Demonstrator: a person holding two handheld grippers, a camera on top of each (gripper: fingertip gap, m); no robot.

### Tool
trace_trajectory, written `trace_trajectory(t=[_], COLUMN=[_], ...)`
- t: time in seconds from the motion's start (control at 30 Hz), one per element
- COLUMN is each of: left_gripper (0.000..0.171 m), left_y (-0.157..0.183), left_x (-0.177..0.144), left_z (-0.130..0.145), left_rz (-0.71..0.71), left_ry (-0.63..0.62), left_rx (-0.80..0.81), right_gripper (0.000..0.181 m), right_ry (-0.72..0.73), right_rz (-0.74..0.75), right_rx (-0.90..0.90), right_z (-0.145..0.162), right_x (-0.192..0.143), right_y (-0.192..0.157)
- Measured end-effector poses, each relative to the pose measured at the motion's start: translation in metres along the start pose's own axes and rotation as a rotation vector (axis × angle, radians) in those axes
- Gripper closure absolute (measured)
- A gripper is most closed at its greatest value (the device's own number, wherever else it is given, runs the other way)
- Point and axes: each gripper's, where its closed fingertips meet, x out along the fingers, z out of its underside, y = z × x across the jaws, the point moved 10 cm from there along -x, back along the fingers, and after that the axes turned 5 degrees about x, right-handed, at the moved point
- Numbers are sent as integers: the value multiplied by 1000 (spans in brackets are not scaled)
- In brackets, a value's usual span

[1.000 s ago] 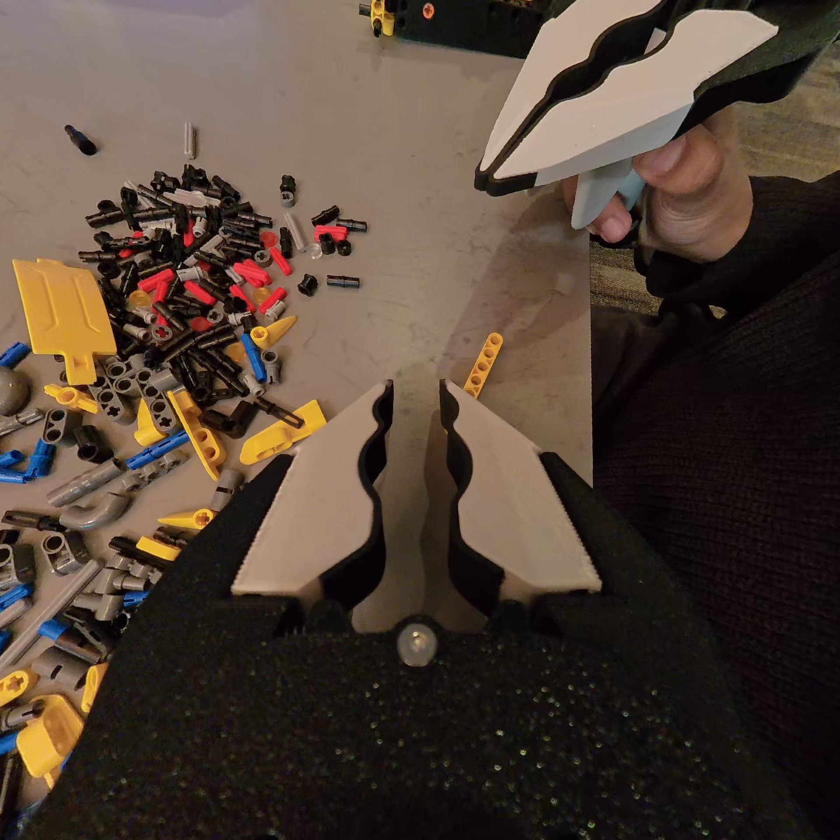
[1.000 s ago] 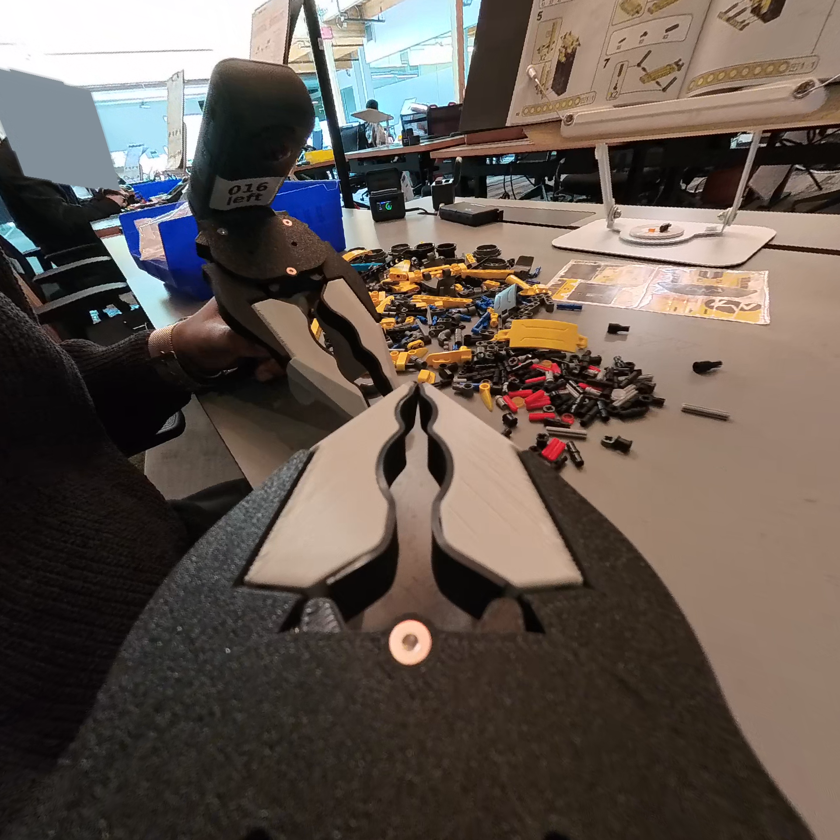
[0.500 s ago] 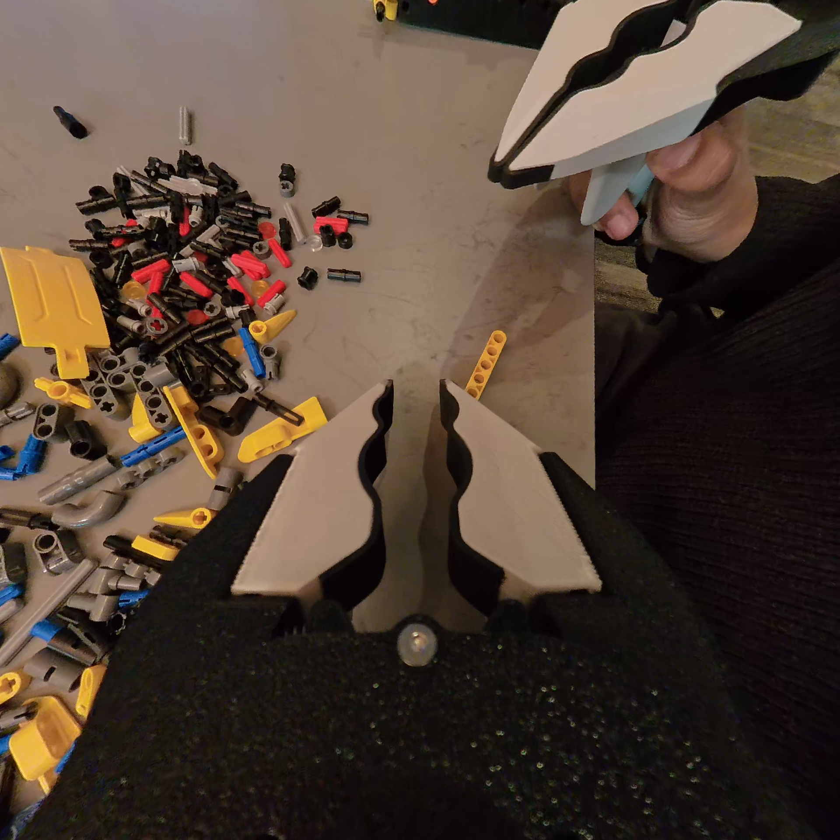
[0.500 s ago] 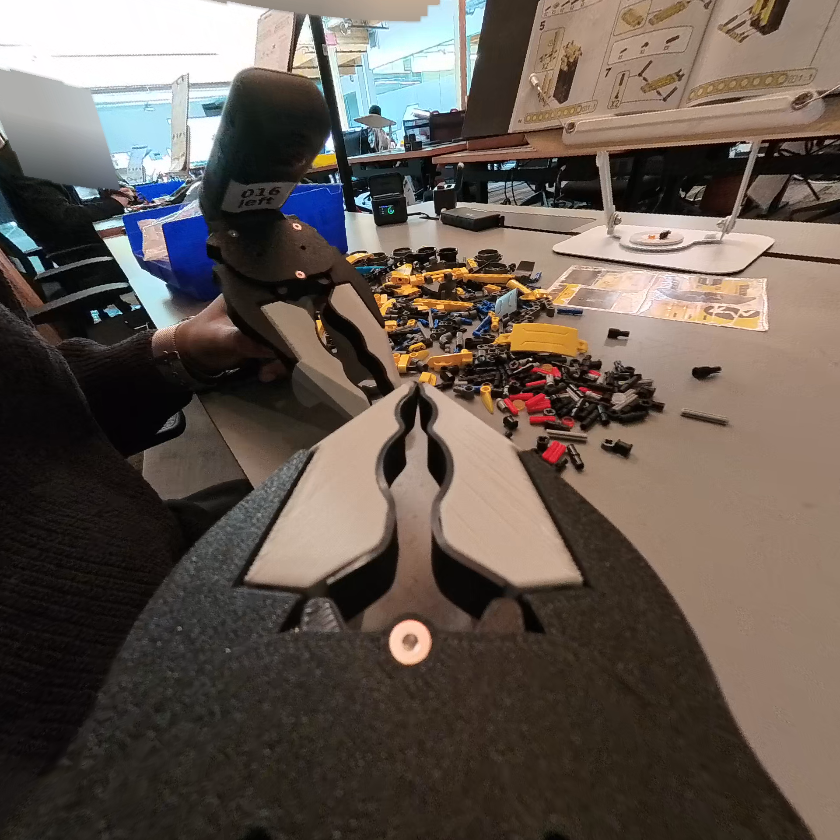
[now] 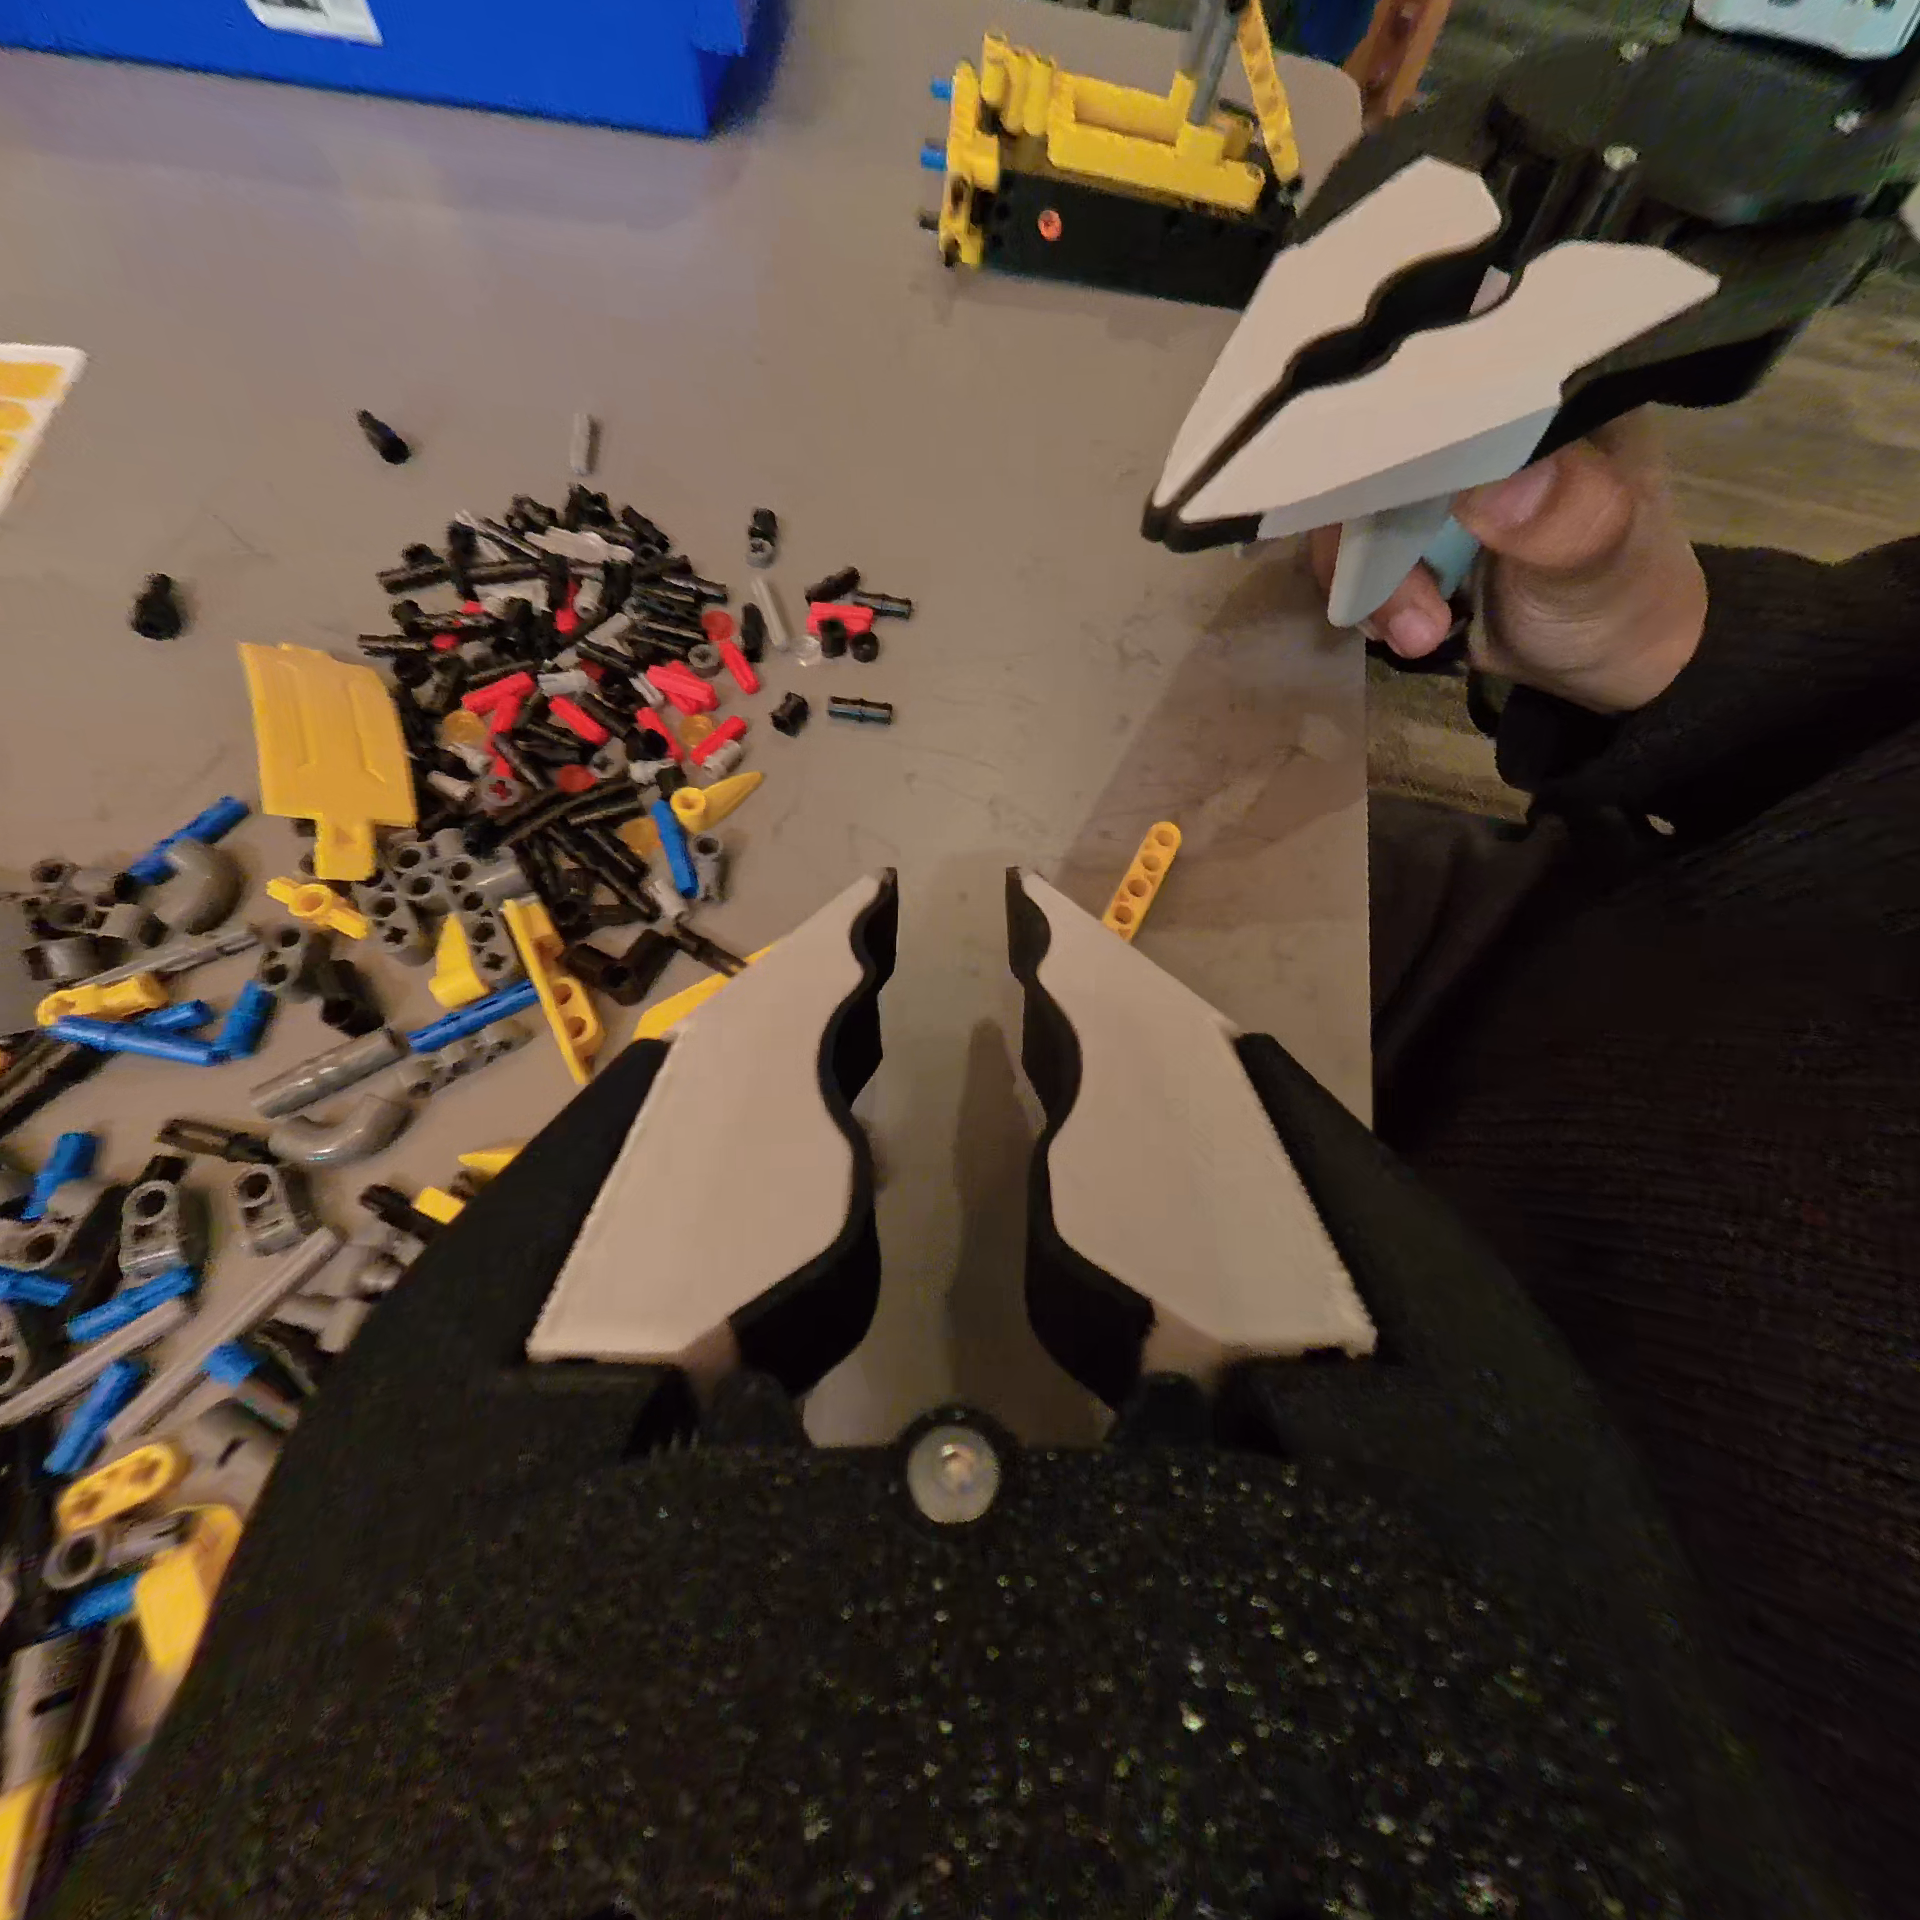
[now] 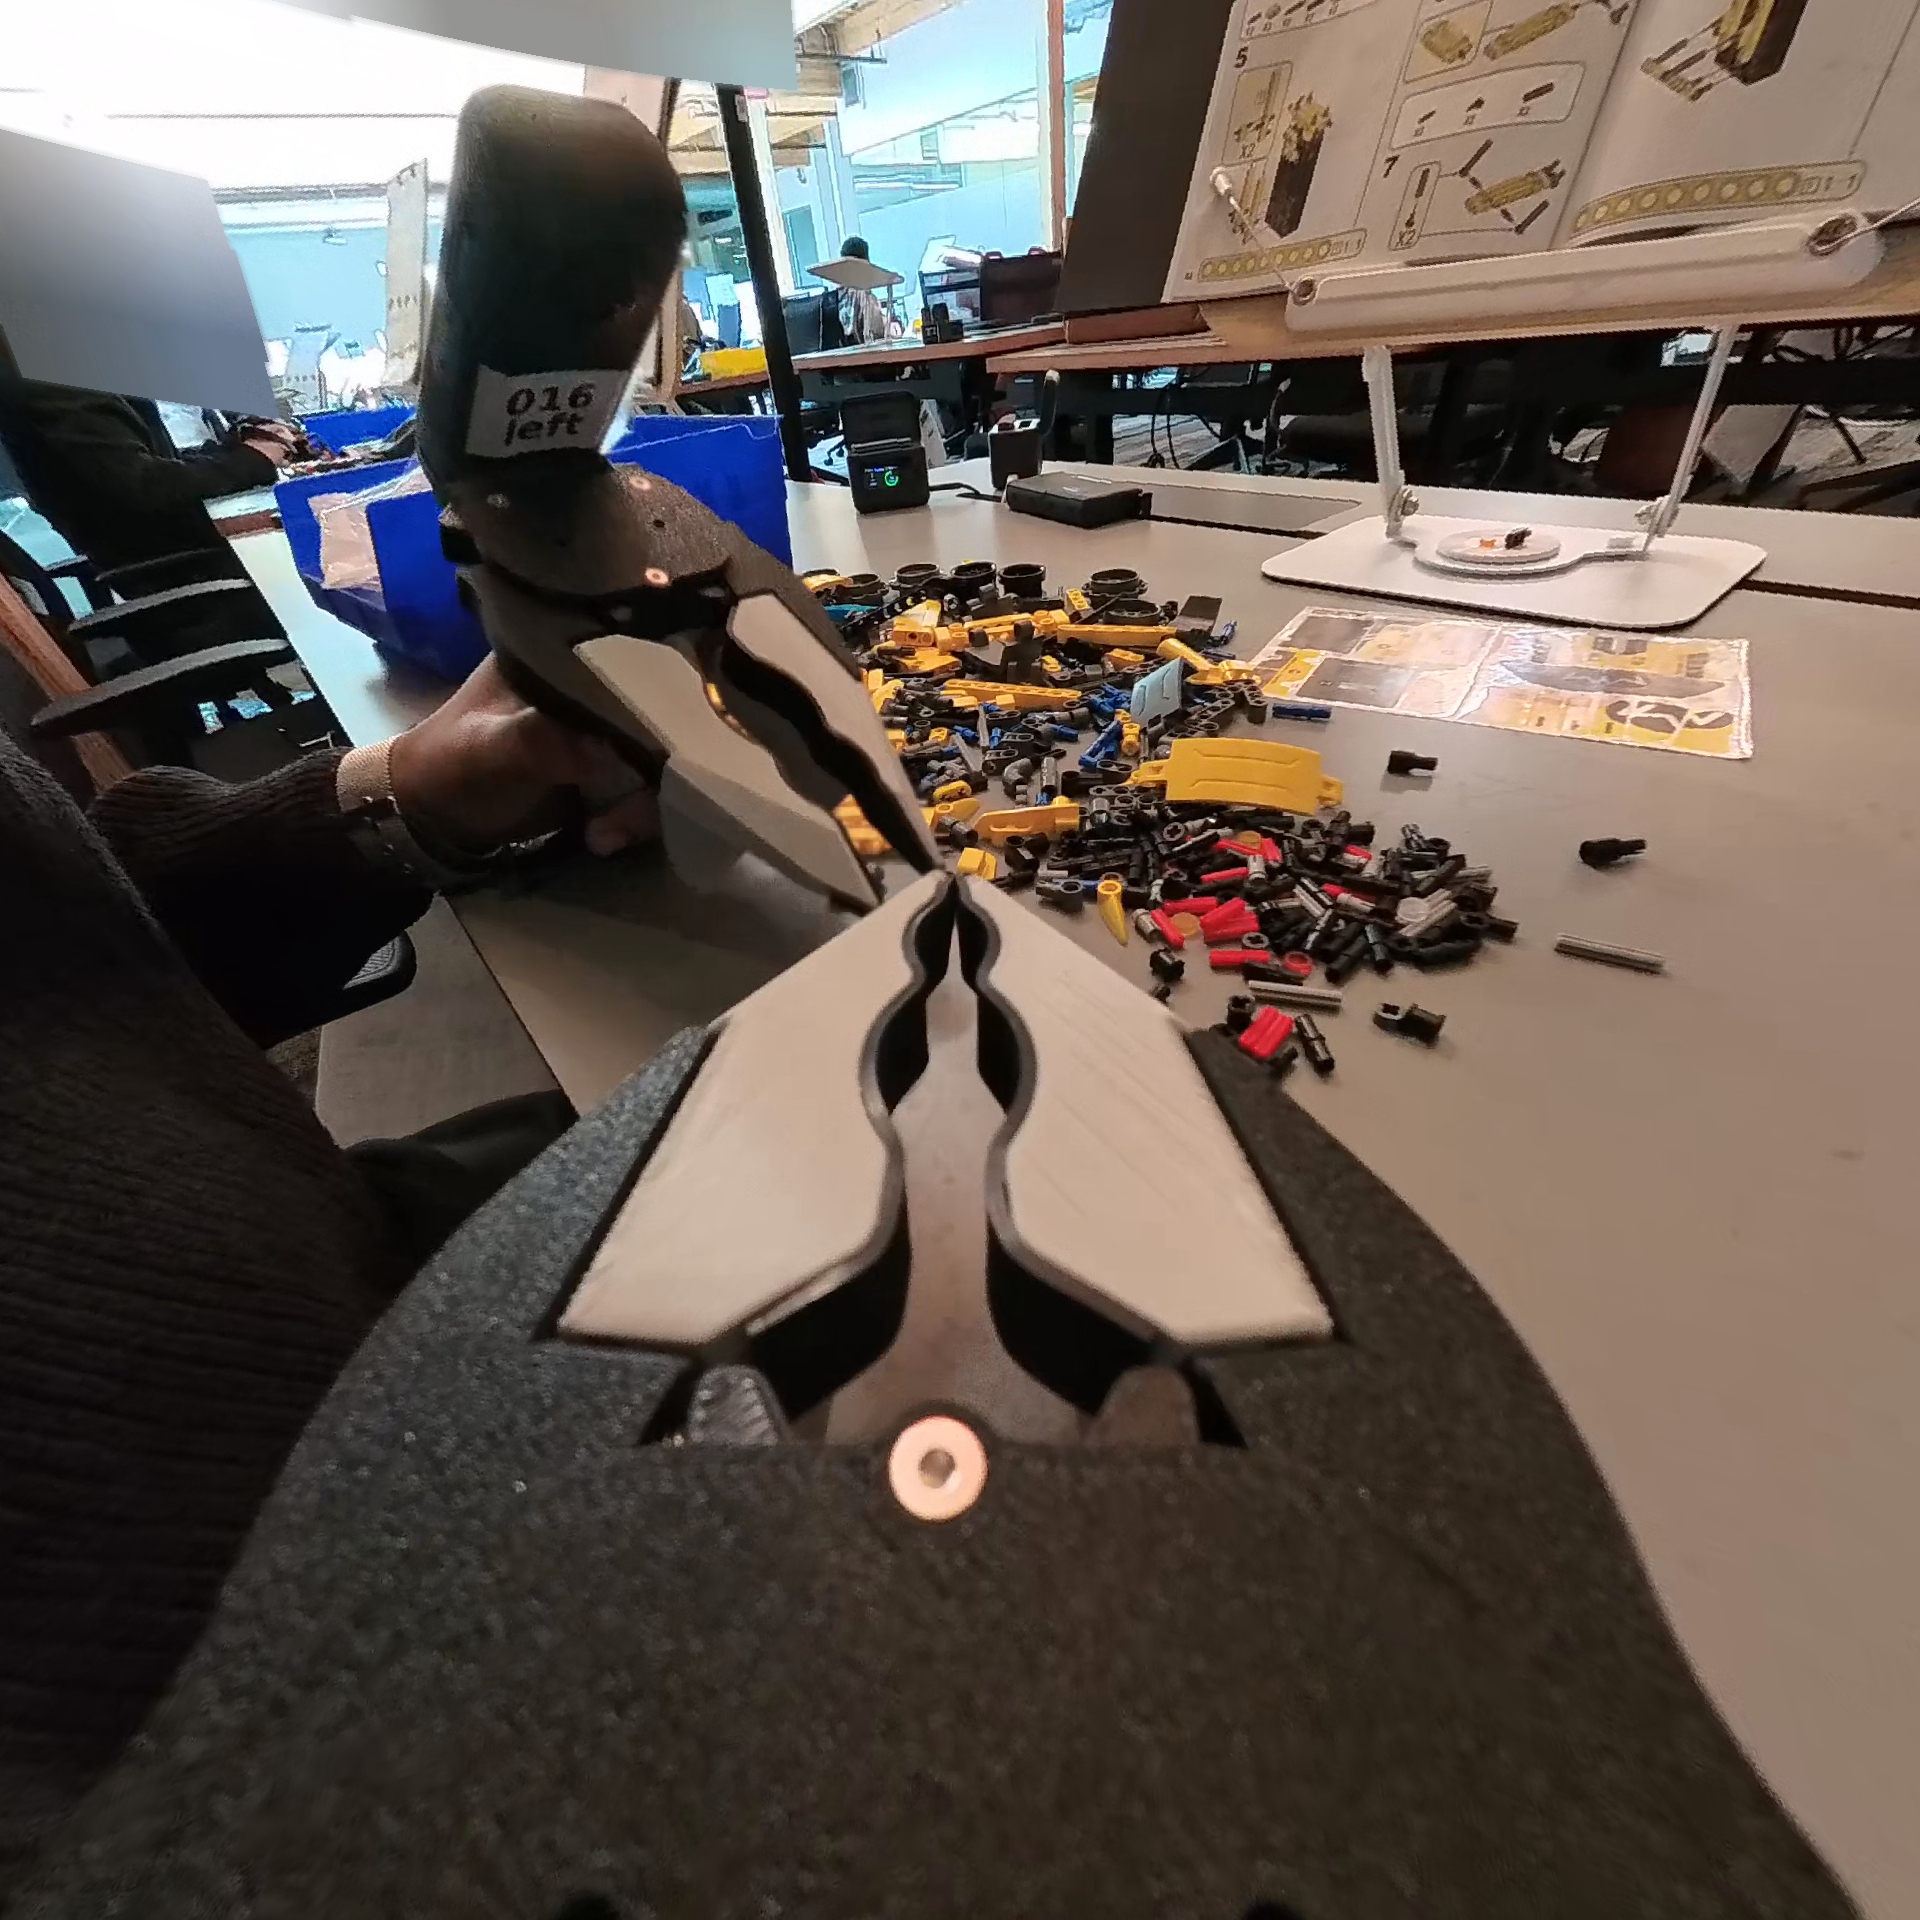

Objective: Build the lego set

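Note:
My left gripper (image 5: 951,883) is open and empty, held over bare grey table (image 5: 1039,540) near its front edge. A small yellow beam with holes (image 5: 1141,878) lies just right of its right fingertip. A heap of black, red, grey, blue and yellow building pieces (image 5: 561,727) lies to its left, with a flat yellow panel (image 5: 322,753). My right gripper (image 6: 954,881) is shut and empty, held in the air above the table edge; it also shows in the left wrist view (image 5: 1164,520). In the right wrist view the left gripper (image 6: 883,873) sits just beyond my tips, beside the heap (image 6: 1195,831).
A part-built yellow and black model (image 5: 1112,197) stands at the far table edge. A blue bin (image 5: 416,42) is at the back. An open instruction booklet on a white stand (image 6: 1507,561) and a printed sheet (image 6: 1507,675) lie beyond the heap. A person's dark sleeve (image 5: 1662,1143) is at the right. Some 7 cm of space lies between my two pairs of fingers.
The left wrist view has tilted up and back, bringing the model and blue bin into sight. The right gripper has stayed shut, the left open. No piece has moved.

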Motion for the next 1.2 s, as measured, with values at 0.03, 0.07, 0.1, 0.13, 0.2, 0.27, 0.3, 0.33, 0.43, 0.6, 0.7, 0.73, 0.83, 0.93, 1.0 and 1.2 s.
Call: trace_trajectory(t=[0.03,0.07,0.1,0.13,0.2,0.27,0.3,0.33,0.43,0.6,0.7,0.73,0.83,0.93,1.0,1.2], left_gripper=[151,151,151,151,151,151,151,151,151,150,150,150,150,150,150,150], left_y=[-2,-6,-11,-18,-40,-69,-85,-101,-142,-172,-173,-172,-169,-167,-168,-169], left_x=[-3,-8,-15,-24,-49,-75,-87,-97,-116,-128,-129,-129,-130,-138,-142,-150], left_z=[-1,-1,-1,-1,0,3,7,11,24,36,41,43,45,47,50,53], left_rz=[-30,-92,-165,-250,-461,-651,-730,-769,-730,-679,-752,-764,-732,-744,-745,-767], left_ry=[20,36,43,39,3,-60,-92,-119,-120,-138,-186,-188,-201,-173,-155,-148], left_rx=[2,-1,-5,-12,-52,-91,-105,-121,-261,-361,-317,-313,-359,-362,-369,-362], right_gripper=[181,181,181,181,181,181,181,181,181,181,181,181,181,181,181,181], right_ry=[-1,-2,-4,-5,-3,2,4,6,9,8,1,2,6,3,5,19], right_rz=[0,-1,-2,-2,-3,-3,-4,-5,-7,-5,-6,-6,-7,-9,-10,-10], right_rx=[1,3,5,7,6,0,-4,-7,-14,-20,-14,-14,-18,-16,-17,-30], right_z=[0,0,0,0,0,0,0,0,0,1,1,1,1,1,1,1], right_x=[0,0,0,0,0,0,0,-1,-1,-1,-1,-1,-1,-1,-1,-2], right_y=[0,0,0,1,0,0,0,-1,-1,-2,-1,-1,-2,-2,-2,-3])
